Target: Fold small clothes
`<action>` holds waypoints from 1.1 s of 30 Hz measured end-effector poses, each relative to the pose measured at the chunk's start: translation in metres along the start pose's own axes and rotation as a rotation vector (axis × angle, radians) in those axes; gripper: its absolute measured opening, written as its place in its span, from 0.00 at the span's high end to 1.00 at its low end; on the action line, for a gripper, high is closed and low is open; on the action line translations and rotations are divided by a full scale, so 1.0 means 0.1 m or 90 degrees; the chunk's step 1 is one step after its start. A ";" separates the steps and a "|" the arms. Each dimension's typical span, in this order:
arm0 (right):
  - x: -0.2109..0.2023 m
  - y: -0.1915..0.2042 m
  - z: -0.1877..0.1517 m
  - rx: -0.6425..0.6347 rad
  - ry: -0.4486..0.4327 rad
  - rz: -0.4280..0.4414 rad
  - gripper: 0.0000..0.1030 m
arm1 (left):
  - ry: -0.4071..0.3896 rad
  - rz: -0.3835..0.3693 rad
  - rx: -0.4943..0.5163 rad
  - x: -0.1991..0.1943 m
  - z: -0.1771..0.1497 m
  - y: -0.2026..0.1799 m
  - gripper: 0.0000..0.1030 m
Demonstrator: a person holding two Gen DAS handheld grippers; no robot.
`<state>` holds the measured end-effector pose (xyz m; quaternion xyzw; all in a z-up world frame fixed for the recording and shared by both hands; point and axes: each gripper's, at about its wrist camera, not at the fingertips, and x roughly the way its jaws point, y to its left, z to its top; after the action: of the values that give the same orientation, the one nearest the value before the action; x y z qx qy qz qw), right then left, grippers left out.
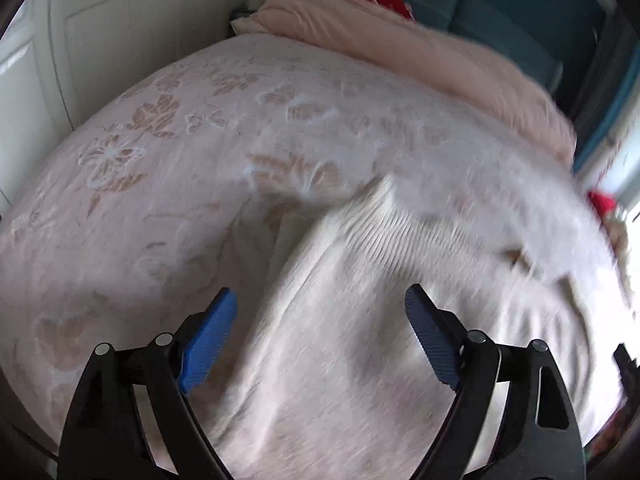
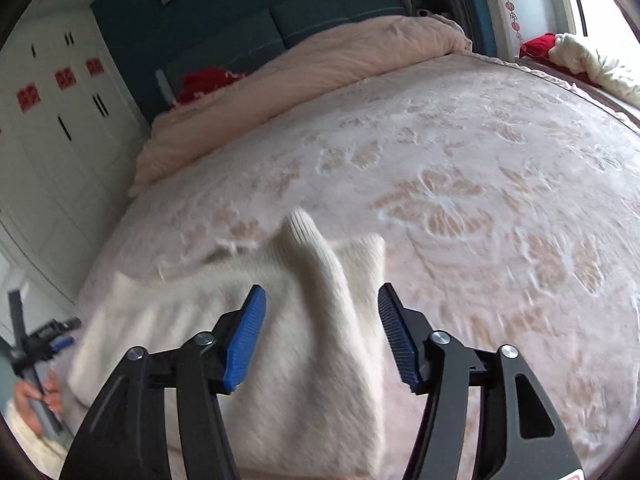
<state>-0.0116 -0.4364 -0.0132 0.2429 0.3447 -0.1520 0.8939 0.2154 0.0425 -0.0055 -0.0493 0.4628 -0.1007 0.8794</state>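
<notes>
A cream ribbed knit garment point(image 1: 360, 300) lies on the bed, blurred by motion in the left wrist view. In the right wrist view the same garment point(image 2: 288, 352) lies partly folded, with a ribbed cuff point(image 2: 304, 228) laid across it. My left gripper point(image 1: 320, 300) is open and empty, its blue pads point(image 1: 208, 340) just above the garment's near part. My right gripper point(image 2: 322, 300) is open and empty over the folded sleeve. The left gripper and the hand holding it also show at the left edge of the right wrist view point(image 2: 44, 344).
The bed has a pink floral cover point(image 2: 460, 200). A peach duvet point(image 2: 320, 64) is bunched at the head, with a red item point(image 2: 204, 80) beside it. White wardrobe doors point(image 2: 52, 128) stand to the left. A red and a cream cloth point(image 2: 576, 56) lie by the window.
</notes>
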 end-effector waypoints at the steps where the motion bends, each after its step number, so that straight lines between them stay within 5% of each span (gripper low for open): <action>1: 0.07 -0.01 -0.09 -0.006 0.021 -0.010 0.41 | 0.020 0.015 0.008 0.09 -0.05 0.01 0.19; 4: 0.26 -0.03 -0.30 -0.016 0.053 -0.014 0.41 | 0.054 0.032 -0.012 0.29 -0.16 0.08 0.22; 7: 0.41 0.01 -0.36 -0.021 0.085 -0.006 0.90 | 0.077 0.012 -0.020 0.39 -0.22 0.10 0.65; 9: 0.31 0.01 -0.31 0.008 0.072 0.018 0.91 | 0.066 0.017 -0.023 0.31 -0.21 0.10 0.85; 12: -0.06 0.05 -0.25 -0.006 0.013 0.009 0.92 | 0.044 0.015 -0.035 0.09 -0.17 0.19 0.91; 16: 0.45 -0.14 -0.51 -0.033 0.134 -0.031 0.90 | 0.098 0.048 -0.025 0.37 -0.28 0.29 0.90; 20: 0.12 -0.07 -0.33 -0.013 0.065 -0.040 0.79 | 0.059 0.054 -0.003 0.08 -0.22 0.13 0.88; 24: -0.05 0.27 -0.04 -0.060 0.014 -0.006 0.82 | -0.007 0.016 0.021 -0.24 -0.02 -0.19 0.79; 30: 0.89 0.71 0.05 -0.133 0.126 0.022 0.86 | 0.055 0.007 0.069 0.54 0.20 -0.73 0.76; 33: 1.25 0.53 0.12 -0.138 0.123 -0.026 1.00 | 0.070 0.041 0.049 0.90 0.18 -0.66 0.76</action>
<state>0.1076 -0.4118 -0.0749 0.1516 0.4485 -0.1077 0.8742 0.2712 -0.0417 -0.0559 0.0052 0.5076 -0.0931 0.8565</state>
